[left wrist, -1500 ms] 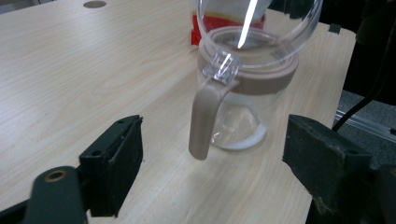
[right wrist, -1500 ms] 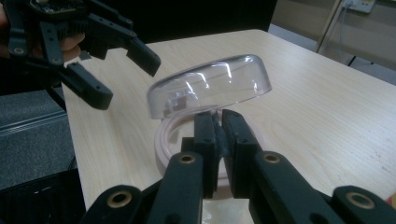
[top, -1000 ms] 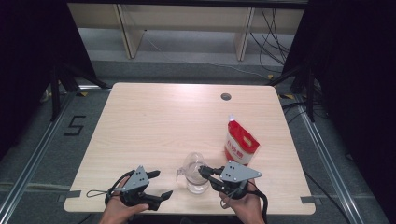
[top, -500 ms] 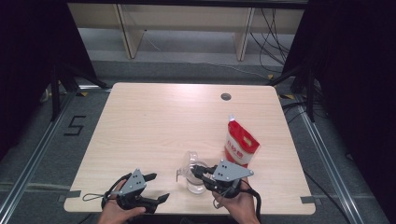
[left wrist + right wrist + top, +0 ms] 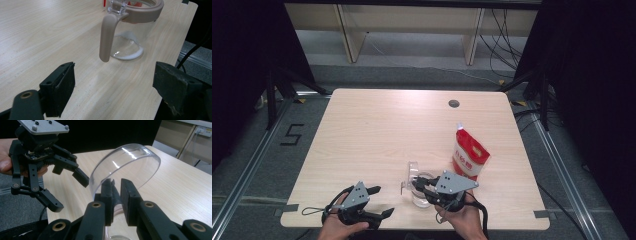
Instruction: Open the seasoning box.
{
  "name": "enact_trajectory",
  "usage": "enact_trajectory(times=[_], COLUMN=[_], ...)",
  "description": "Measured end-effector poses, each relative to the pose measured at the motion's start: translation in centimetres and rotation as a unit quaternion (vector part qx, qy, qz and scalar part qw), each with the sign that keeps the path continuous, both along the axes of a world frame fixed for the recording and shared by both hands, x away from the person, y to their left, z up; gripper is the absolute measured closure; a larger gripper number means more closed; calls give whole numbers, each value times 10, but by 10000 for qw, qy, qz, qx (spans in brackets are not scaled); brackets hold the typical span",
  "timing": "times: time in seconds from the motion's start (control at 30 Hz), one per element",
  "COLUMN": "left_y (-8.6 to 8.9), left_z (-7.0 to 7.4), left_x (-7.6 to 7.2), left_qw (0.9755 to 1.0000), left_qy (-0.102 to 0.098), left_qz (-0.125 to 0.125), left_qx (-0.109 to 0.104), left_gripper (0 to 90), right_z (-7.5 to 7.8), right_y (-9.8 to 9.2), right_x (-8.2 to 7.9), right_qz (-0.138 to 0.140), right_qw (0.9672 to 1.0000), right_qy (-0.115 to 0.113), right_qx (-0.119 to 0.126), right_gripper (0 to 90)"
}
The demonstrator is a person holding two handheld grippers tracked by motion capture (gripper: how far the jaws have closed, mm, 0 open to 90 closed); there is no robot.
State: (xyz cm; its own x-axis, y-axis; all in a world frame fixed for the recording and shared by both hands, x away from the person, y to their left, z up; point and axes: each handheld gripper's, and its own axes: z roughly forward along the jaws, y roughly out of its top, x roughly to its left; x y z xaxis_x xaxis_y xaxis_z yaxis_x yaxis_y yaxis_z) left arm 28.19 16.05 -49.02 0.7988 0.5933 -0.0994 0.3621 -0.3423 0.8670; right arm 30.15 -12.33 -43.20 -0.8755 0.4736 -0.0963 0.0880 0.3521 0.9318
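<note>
Jar (image 5: pixel 421 190): glass, with a tan rim and handle (image 5: pixel 107 37), standing near the table (image 5: pixel 377 130) front edge between the two grippers; a thin white residue lies at its bottom.
Lid (image 5: pixel 125 167): clear, hinged, tipped up and open.
Right gripper (image 5: pixel 116 191): jaws nearly together, pinching the lid's edge, which sits between the pads.
Left gripper (image 5: pixel 377 202): jaws spread wide, holding nothing, well short of the handle.
Pouch (image 5: pixel 468 156): red and white, upright just behind the jar, untouched.
Step, as I judge it: swinging the lid on its hinge.
Doing it well: follow the hinge's arc, don't pull straight; keep the pinch light so the plastic doesn't slip or crack; bring the left gripper onto the handle to steady the jar against tipping.
</note>
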Motion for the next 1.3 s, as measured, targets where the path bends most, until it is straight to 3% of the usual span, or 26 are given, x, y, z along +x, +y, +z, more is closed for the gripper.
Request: enact_trajectory(times=[0.27, 0.3, 0.33, 0.6, 0.77, 0.8, 0.87, 0.93, 1.03, 1.13, 1.17, 1.2, 1.23, 1.3], left_y=[0, 0, 0, -1, -1, 1, 1, -2, -2, -2, -2, -2, -3, -2], left_z=[0, 0, 0, 1, 1, 2, 2, 1, 2, 1, 1, 2, 1, 2], left_x=[0, 0, 0, -1, 0, 1, 1, 1, 2, 1, 1, 1, 2, 2], left_qw=[10000, 10000, 10000, 10000, 10000, 9998, 9998, 10000, 9999, 10000, 10000, 10000, 10000, 10000], left_qy=[0, 1, -3, -2, -56, -97, -113, -74, -83, -12, -5, -6, -33, -33], left_qz=[11, 9, 2, 13, 14, -15, -15, -48, -67, -9, -25, 16, 30, 13], left_qx=[-11, -1, 4, 31, 26, 179, 189, -30, 78, 40, 46, 10, -28, -7], left_gripper=[176, 176, 176, 178, 178, 178, 178, 177, 177, 177, 178, 177, 177, 177], right_z=[-1, -1, -1, -3, -4, -4, -6, -6, -8, -11, -12, -13, -13, -14], right_y=[8, 8, 9, 13, 4, 2, -3, -9, -19, -24, -25, -28, -28, -31], right_x=[0, 2, 0, 0, 3, 3, 5, 6, 8, 9, 10, 7, 7, 10], right_qz=[62, 152, 149, 127, -35, -45, -114, -155, -270, -259, -264, -433, -433, -371], right_qw=[10000, 9998, 9999, 9999, 10000, 9999, 9999, 9996, 9993, 9991, 9990, 9972, 9972, 9984], right_qy=[30, -99, 48, 31, 84, 130, 76, 219, 183, 261, 293, 515, 515, 296], right_qx=[2, -85, -64, -22, 28, 22, 55, 70, 166, 204, 212, 315, 315, 311], right_gripper=[799, 797, 796, 755, 632, 610, 555, 515, 443, 412, 402, 387, 387, 382])
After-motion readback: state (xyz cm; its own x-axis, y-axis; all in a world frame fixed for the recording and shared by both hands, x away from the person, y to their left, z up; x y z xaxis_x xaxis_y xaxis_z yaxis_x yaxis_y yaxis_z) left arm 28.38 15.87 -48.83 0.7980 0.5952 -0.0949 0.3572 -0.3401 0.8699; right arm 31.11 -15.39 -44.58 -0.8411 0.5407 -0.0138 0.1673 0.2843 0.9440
